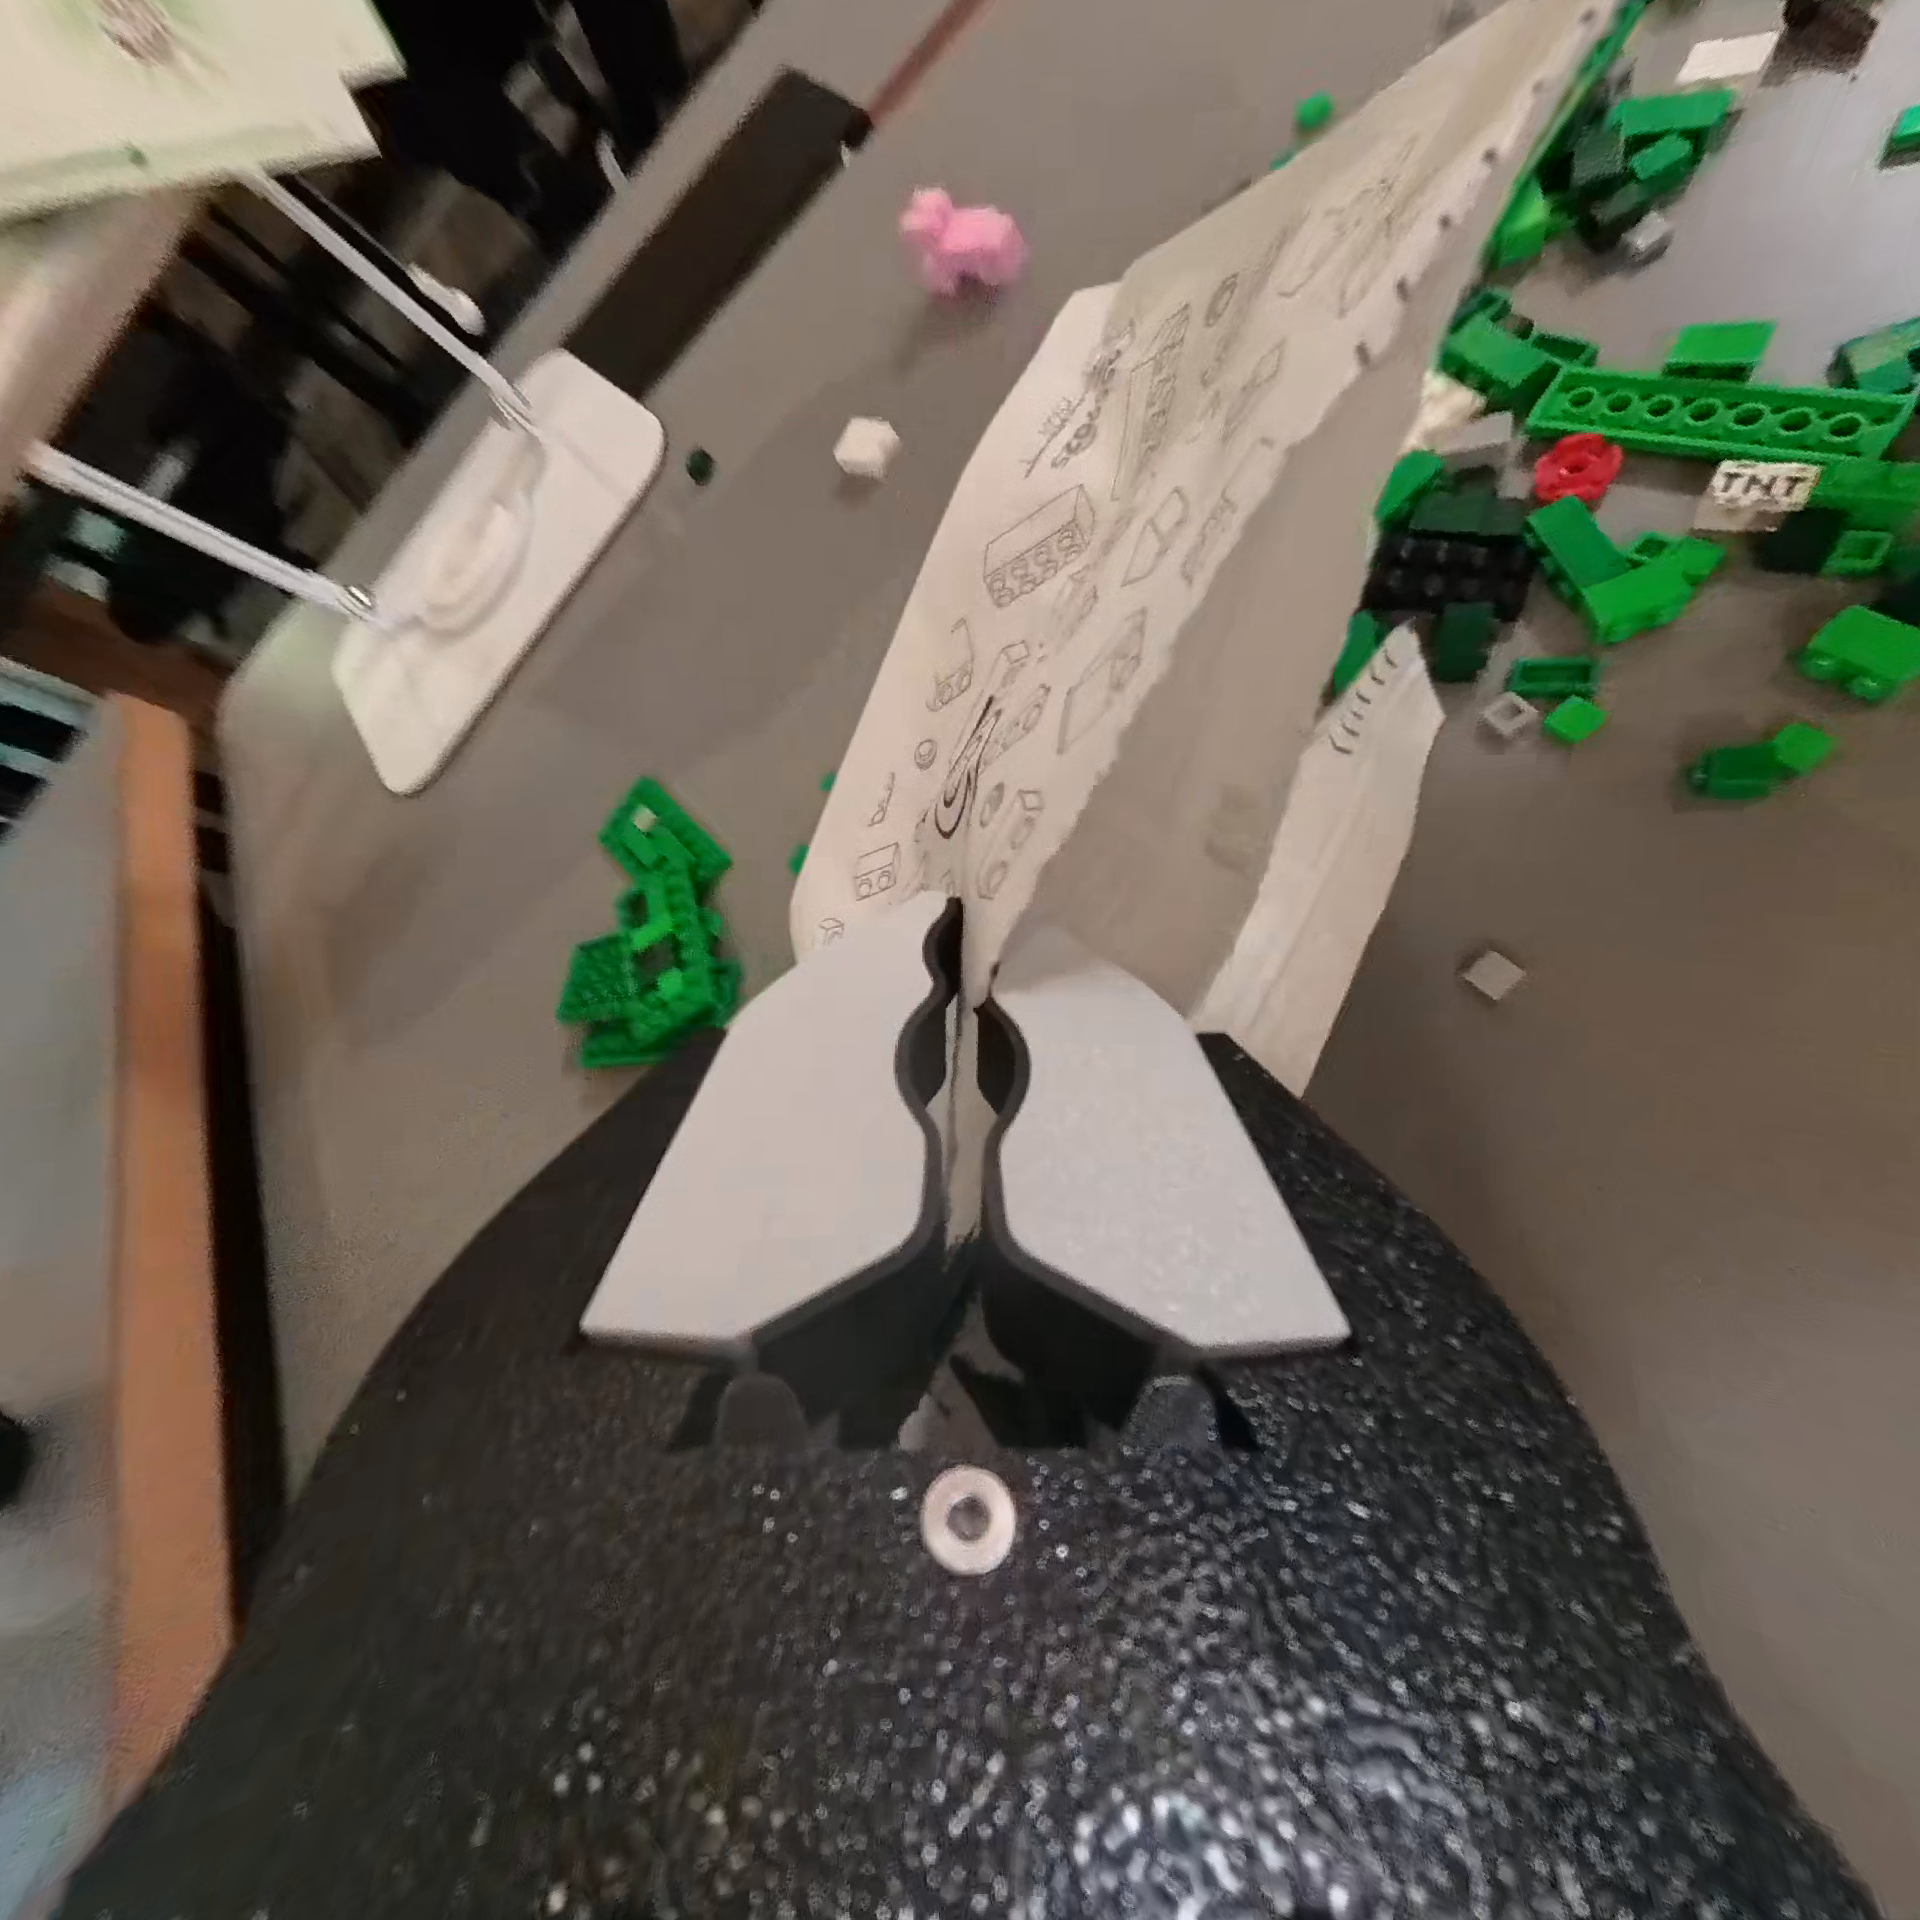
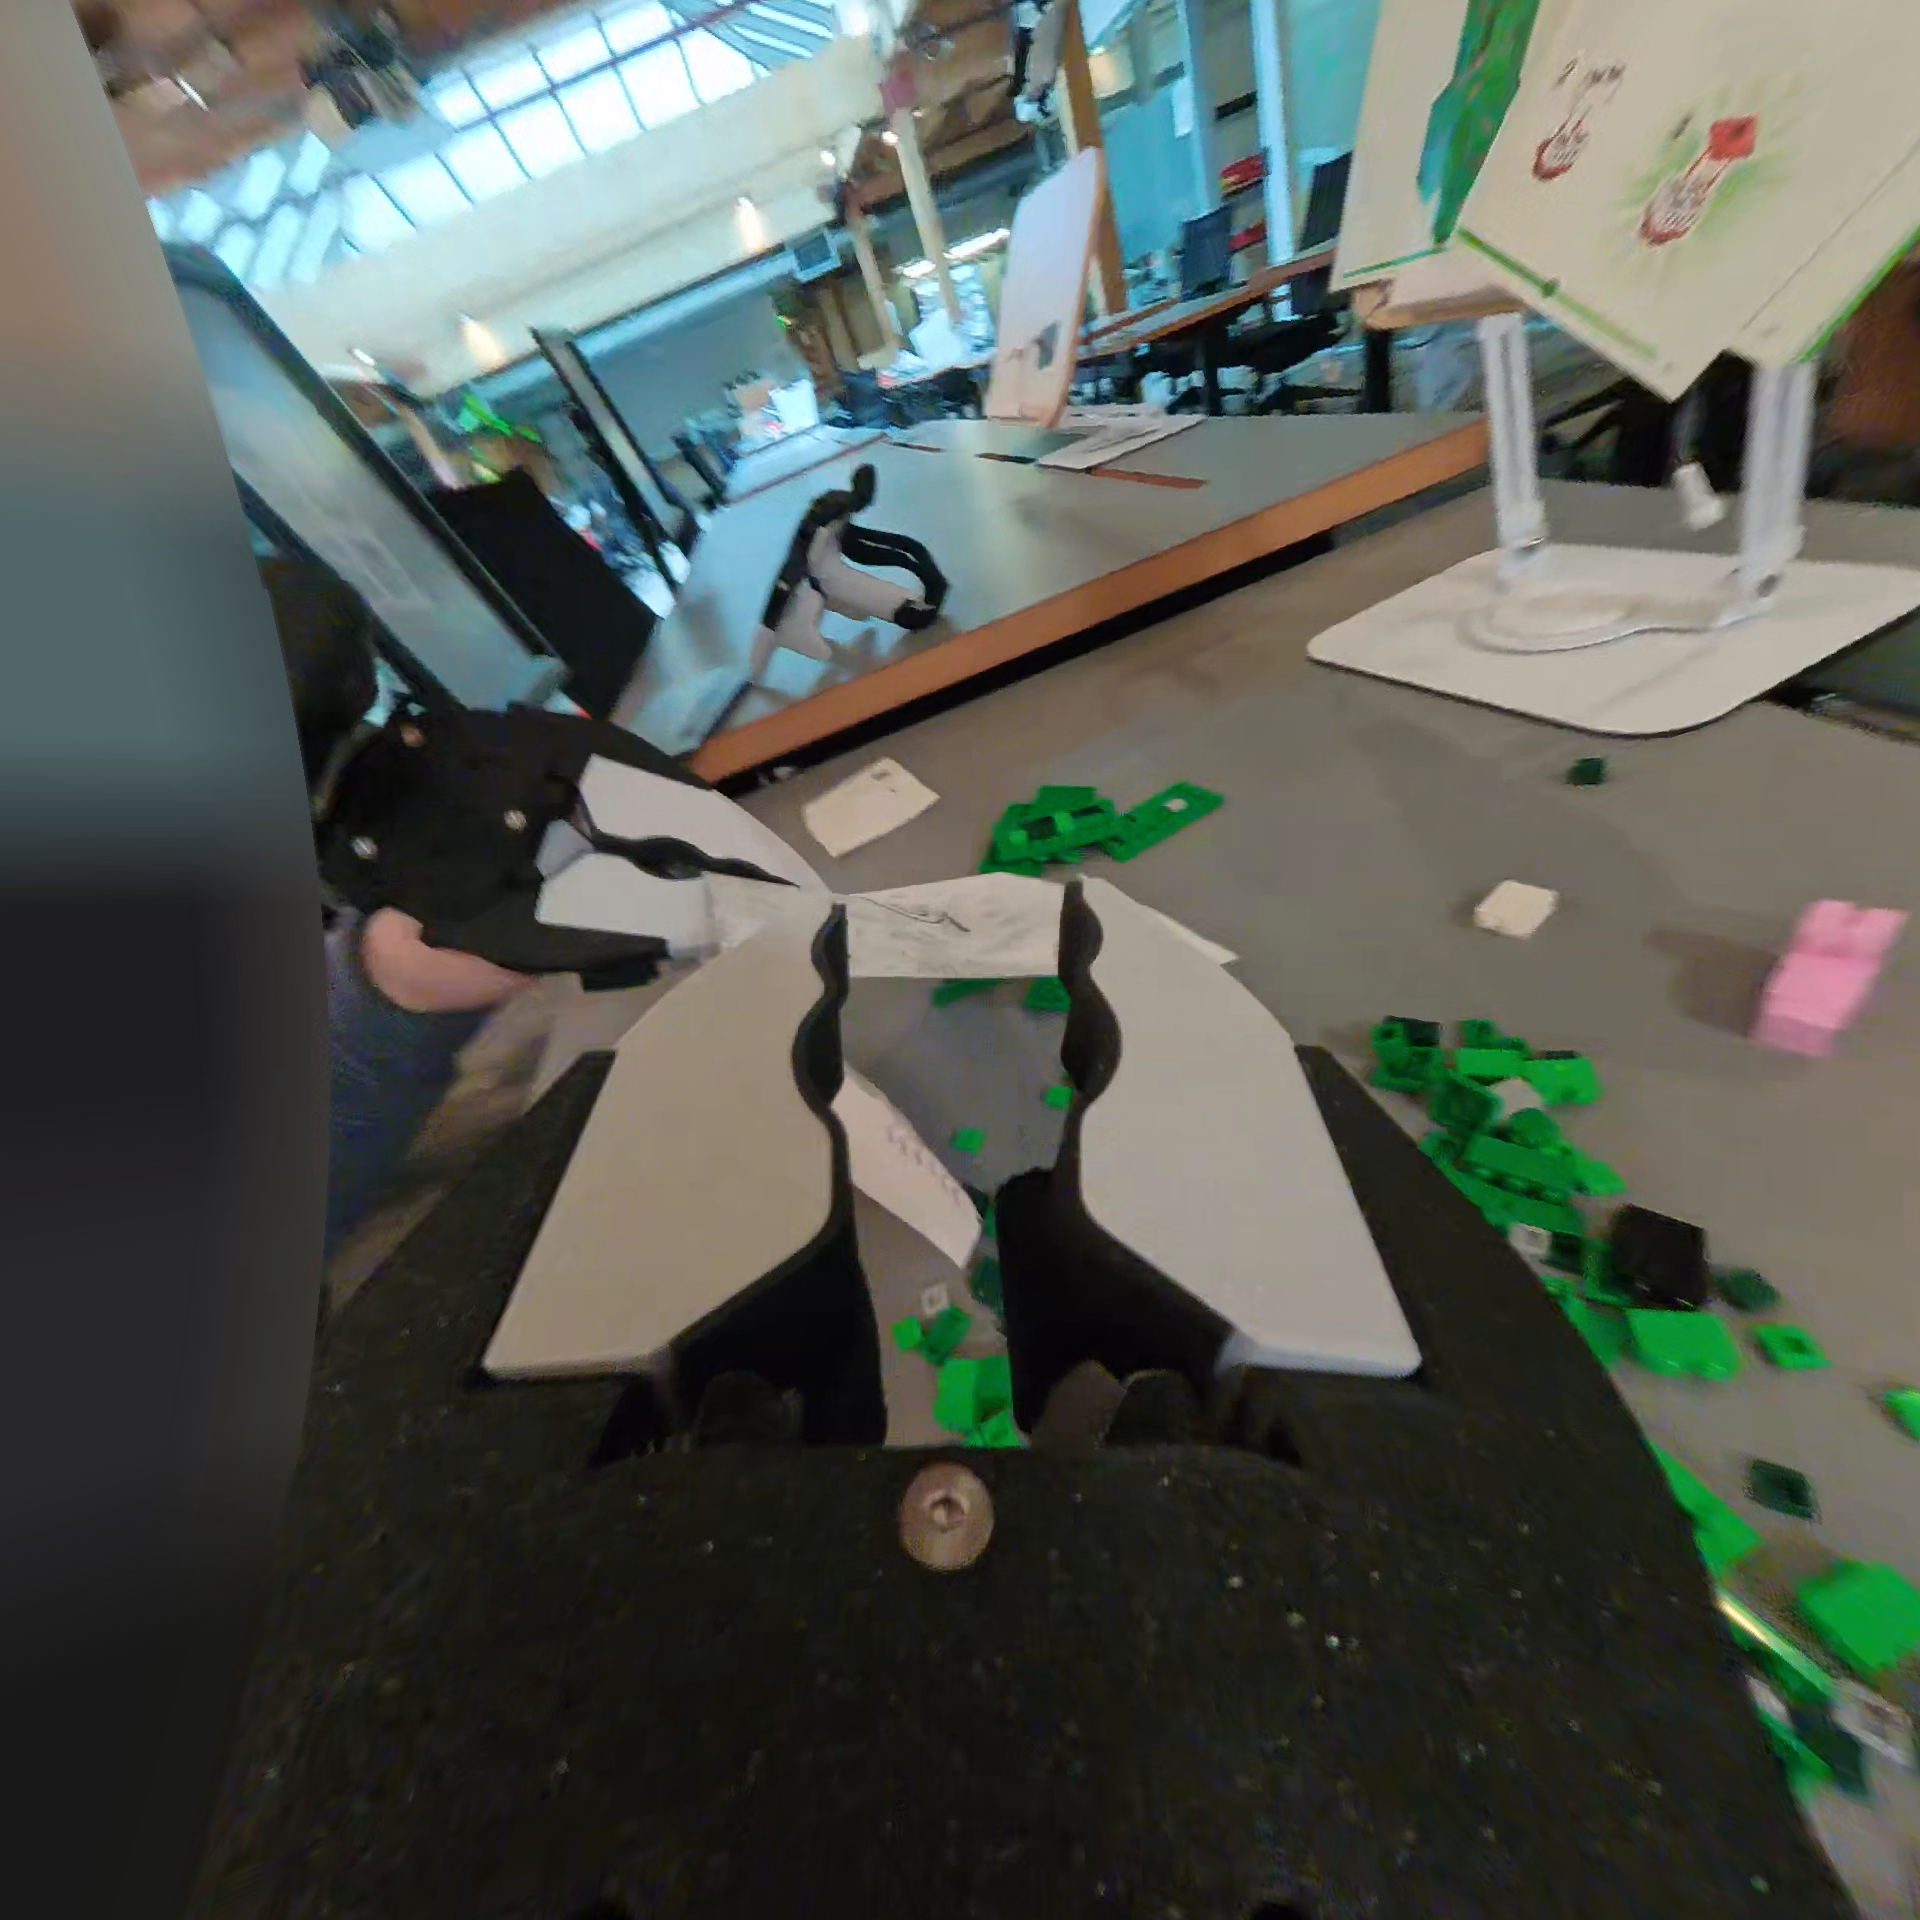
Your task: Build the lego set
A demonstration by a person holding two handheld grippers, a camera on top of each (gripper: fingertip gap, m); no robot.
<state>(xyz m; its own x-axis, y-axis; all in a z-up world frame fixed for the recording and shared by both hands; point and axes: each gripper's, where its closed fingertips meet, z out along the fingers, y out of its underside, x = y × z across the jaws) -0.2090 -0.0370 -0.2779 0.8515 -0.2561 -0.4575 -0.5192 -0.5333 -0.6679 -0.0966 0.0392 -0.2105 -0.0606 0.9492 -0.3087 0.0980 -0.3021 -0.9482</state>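
The left gripper (image 1: pixel 961 956) is clamped on the paper bag (image 1: pixel 1122 540), lifted above the table (image 1: pixel 520 914). The right gripper (image 2: pixel 951 925) gapes wide. Green bricks (image 1: pixel 1621 499) lie at two o'clock.

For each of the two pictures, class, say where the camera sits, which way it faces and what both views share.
Left wrist view: rides the left gripper, looking down its fingers, shut on the paper bag, over the grey table.
Right wrist view: rides the open right gripper, facing across the table toward the left gripper and a white stand.
Shared: bag, pink pig, green bricks.
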